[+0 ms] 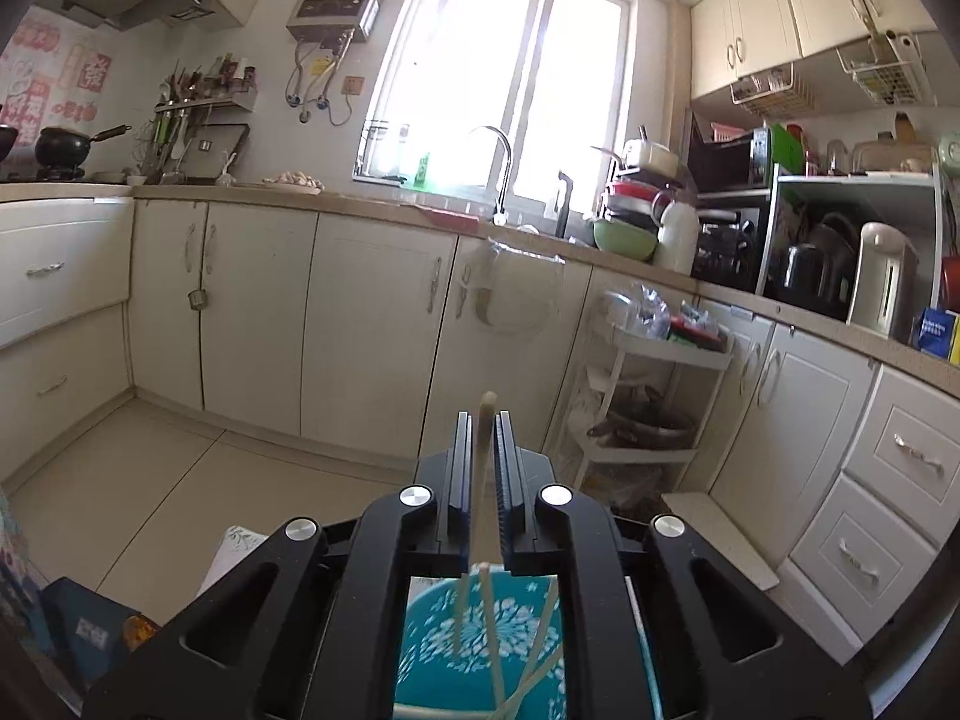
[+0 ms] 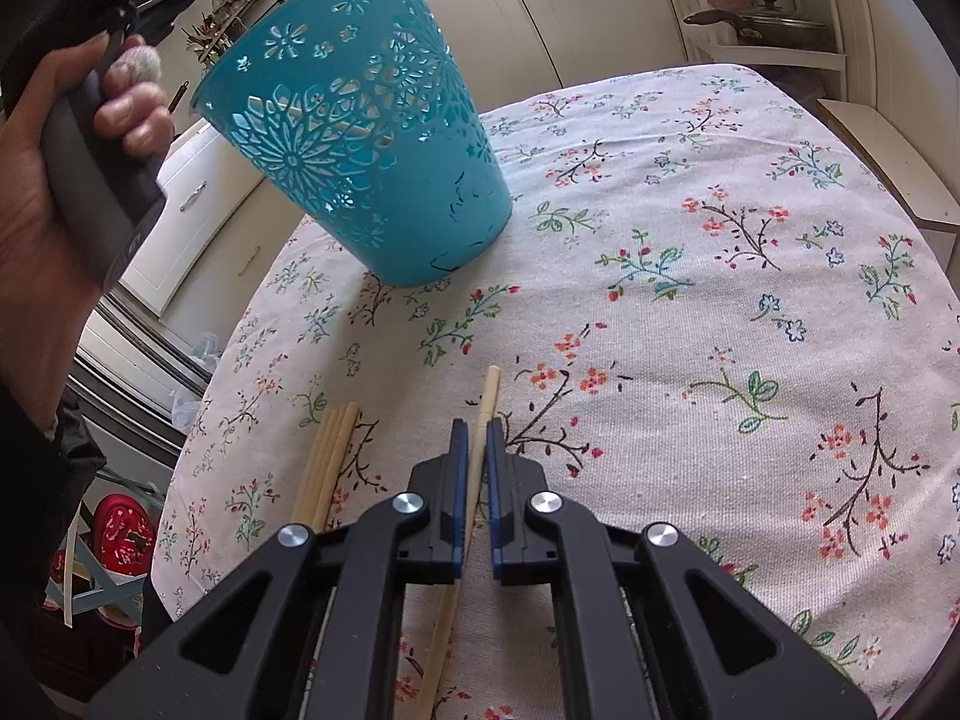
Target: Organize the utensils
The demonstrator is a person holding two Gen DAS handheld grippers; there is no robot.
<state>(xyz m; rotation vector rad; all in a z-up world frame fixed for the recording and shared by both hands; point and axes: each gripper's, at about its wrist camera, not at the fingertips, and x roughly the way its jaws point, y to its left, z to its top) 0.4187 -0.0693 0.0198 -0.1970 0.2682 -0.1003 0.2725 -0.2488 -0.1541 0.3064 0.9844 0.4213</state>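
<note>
Teal plastic, punched through with flower-shaped holes, makes up the tapered basket [image 2: 360, 120] that stands on the far left part of the round tabletop [image 2: 720, 300], which is covered by a pale cloth printed with small red, blue and green sprigs. In the right wrist view the right tool [image 2: 477, 426] has its black, blue-edged jaws drawn in close around one pale wooden chopstick [image 2: 489, 396], whose tip pokes out beyond them toward the basket while its shaft runs back beneath the tool; whether the jaws actually press on the stick or only flank it cannot be told. Just left of that tool, a small bundle of matching pale chopsticks [image 2: 327, 456] lies flat on the cloth. At the far left, a bare hand [image 2: 54, 192] grips a dark grey handle near the basket's rim. In the left wrist view the left tool [image 1: 485, 420] pinches another pale chopstick [image 1: 483, 468] upright between nearly closed jaws, directly above the teal basket [image 1: 432, 648], in which several chopsticks [image 1: 498, 648] already lean. Beyond are cream kitchen cabinets [image 1: 360, 312] and a bright window [image 1: 498, 72].
</note>
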